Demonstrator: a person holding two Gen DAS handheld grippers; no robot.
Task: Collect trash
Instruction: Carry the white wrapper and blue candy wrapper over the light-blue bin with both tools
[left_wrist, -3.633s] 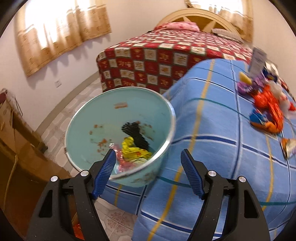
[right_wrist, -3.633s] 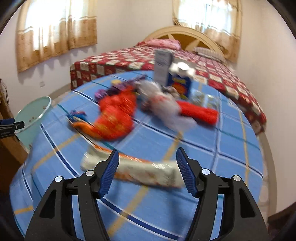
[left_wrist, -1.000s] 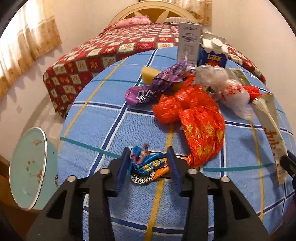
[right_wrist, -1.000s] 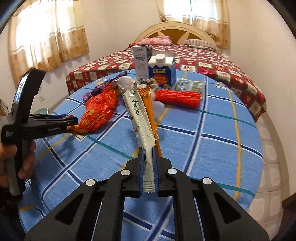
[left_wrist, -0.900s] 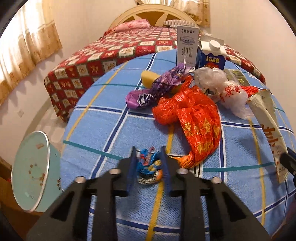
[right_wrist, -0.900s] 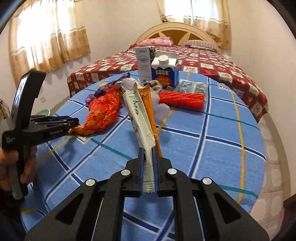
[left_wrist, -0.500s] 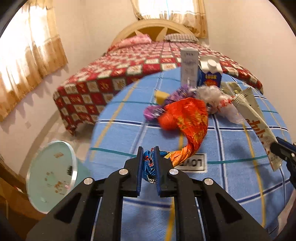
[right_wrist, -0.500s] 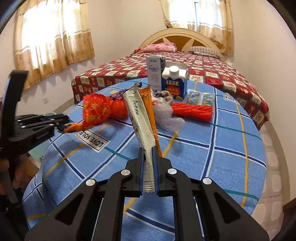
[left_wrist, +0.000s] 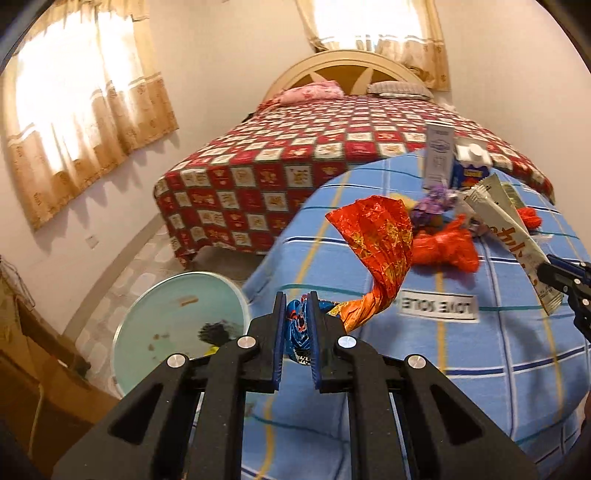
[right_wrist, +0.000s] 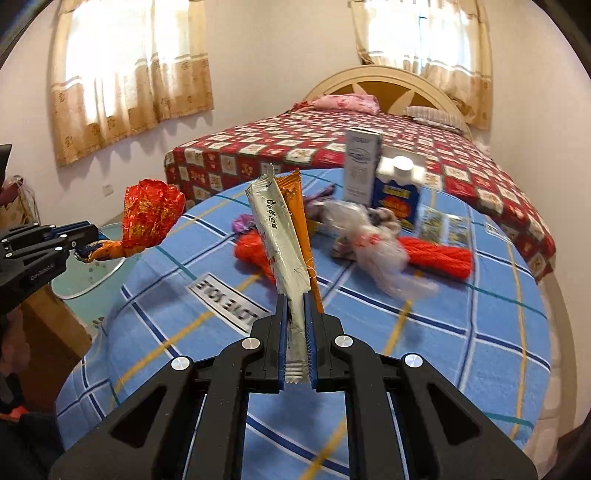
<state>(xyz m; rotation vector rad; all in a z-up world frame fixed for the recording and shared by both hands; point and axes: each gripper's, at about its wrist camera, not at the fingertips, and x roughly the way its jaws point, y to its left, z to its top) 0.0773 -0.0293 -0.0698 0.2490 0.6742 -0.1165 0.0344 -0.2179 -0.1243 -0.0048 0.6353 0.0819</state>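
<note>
The left gripper (left_wrist: 295, 306) is clamped nearly shut on a crumpled blue wrapper (left_wrist: 297, 325); a long red foil bag (left_wrist: 380, 240) comes up with it and hangs clear of the table. The right gripper (right_wrist: 295, 306) is closed tight on the end of a silver sachet (right_wrist: 280, 240), with an orange sachet (right_wrist: 301, 221) standing up just behind it.

Below both lies a round table (right_wrist: 461, 350) under a blue checked cloth with a sewn-on label (right_wrist: 229, 302). More trash lies on it: a red bag (left_wrist: 443, 247), a clear bag (right_wrist: 376, 251), a purple wrapper (left_wrist: 432, 203), a red roll (right_wrist: 439, 258) and two cartons (right_wrist: 380, 184) standing at the far side. Beyond is a bed (left_wrist: 332, 155) with a red patterned cover, curtained windows (right_wrist: 122, 74) and a tiled floor.

The left view looks into the pale green bin (left_wrist: 177, 325) on the floor beside the table, with scraps at its bottom. The right view shows only its edge behind the left gripper, and the far half of the table.
</note>
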